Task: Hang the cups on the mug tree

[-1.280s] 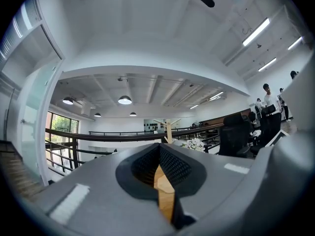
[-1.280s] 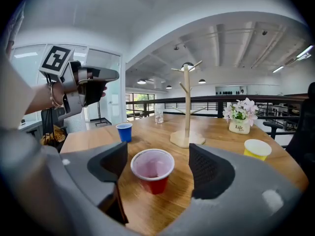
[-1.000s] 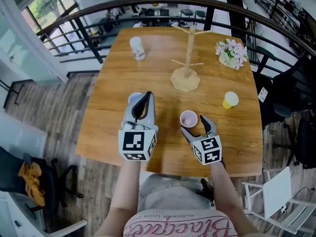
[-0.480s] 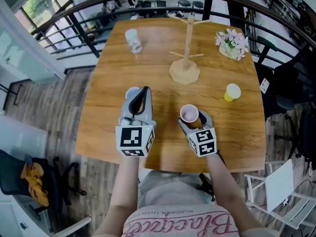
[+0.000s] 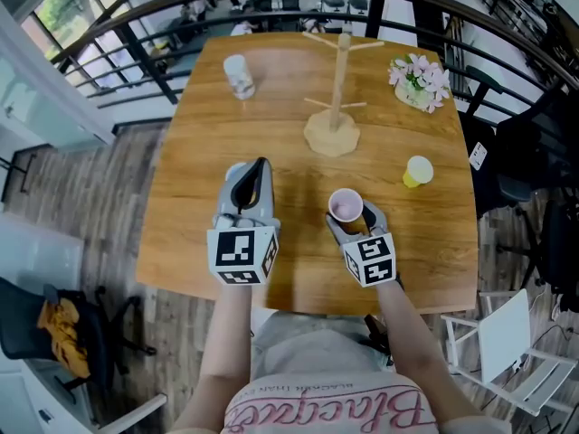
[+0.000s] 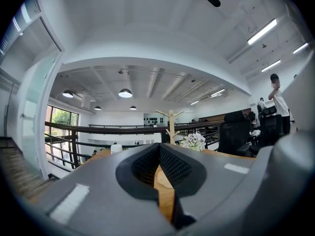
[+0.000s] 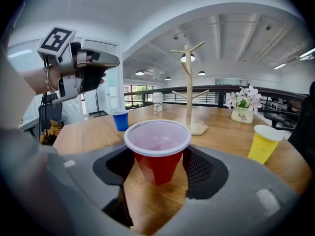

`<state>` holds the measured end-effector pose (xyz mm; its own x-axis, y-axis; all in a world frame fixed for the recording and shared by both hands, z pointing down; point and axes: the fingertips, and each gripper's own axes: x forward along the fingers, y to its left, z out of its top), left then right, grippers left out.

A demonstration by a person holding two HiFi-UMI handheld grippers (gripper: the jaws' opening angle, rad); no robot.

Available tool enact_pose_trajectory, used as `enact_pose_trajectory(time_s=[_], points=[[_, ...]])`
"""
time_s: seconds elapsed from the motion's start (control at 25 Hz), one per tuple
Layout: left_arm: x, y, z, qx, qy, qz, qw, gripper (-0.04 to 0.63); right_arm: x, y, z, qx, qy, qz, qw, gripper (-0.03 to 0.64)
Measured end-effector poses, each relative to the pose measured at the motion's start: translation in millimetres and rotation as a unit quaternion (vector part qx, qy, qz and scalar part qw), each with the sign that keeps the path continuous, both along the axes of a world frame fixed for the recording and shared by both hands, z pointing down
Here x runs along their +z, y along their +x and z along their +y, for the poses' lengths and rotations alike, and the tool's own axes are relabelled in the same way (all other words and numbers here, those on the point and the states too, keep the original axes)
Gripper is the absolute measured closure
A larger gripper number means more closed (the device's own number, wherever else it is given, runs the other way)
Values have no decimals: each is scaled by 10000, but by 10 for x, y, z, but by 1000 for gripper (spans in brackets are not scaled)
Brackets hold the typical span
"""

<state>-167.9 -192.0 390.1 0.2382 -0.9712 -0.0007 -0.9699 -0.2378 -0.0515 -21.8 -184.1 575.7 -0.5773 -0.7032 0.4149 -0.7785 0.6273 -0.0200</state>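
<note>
A red cup (image 7: 157,156) with a white rim stands on the wooden table (image 5: 199,143) between the fingers of my right gripper (image 5: 351,217). Its jaws have just been closing around the cup, and a thin gap still shows on each side, so the gripper (image 7: 157,167) is open. My left gripper (image 5: 259,166) hovers level over the table's left half, shut and empty; the left gripper view shows its pads (image 6: 172,166) together. The wooden mug tree (image 5: 338,80) stands bare at the far middle. A blue cup (image 7: 120,119) sits under the left gripper, a yellow cup (image 5: 417,171) to the right.
A clear cup (image 5: 238,76) stands at the far left of the table, a small pot of flowers (image 5: 416,81) at the far right. A dark railing (image 5: 136,25) runs behind the table. A white chair (image 5: 507,351) stands near the right front corner.
My right gripper's fingers have drawn in around the red cup, which now sits deeper between them. The left gripper has stayed put.
</note>
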Motion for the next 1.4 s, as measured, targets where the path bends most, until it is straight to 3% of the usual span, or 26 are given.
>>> enact_pose_trajectory(time_s=[0.52,1.16,1.4], points=[[-440,151,-53,-60,70,66,9999,584,-560,227,-124,-7,110,91,9999,322],[-744,197,-213,-314,415,46,9986,584,-1028,523,-699,152,457,448,9978,322],[-751,163,-241,-385,395,56,9985,584,-1080,602,-949,126,520,1044,9931,324]])
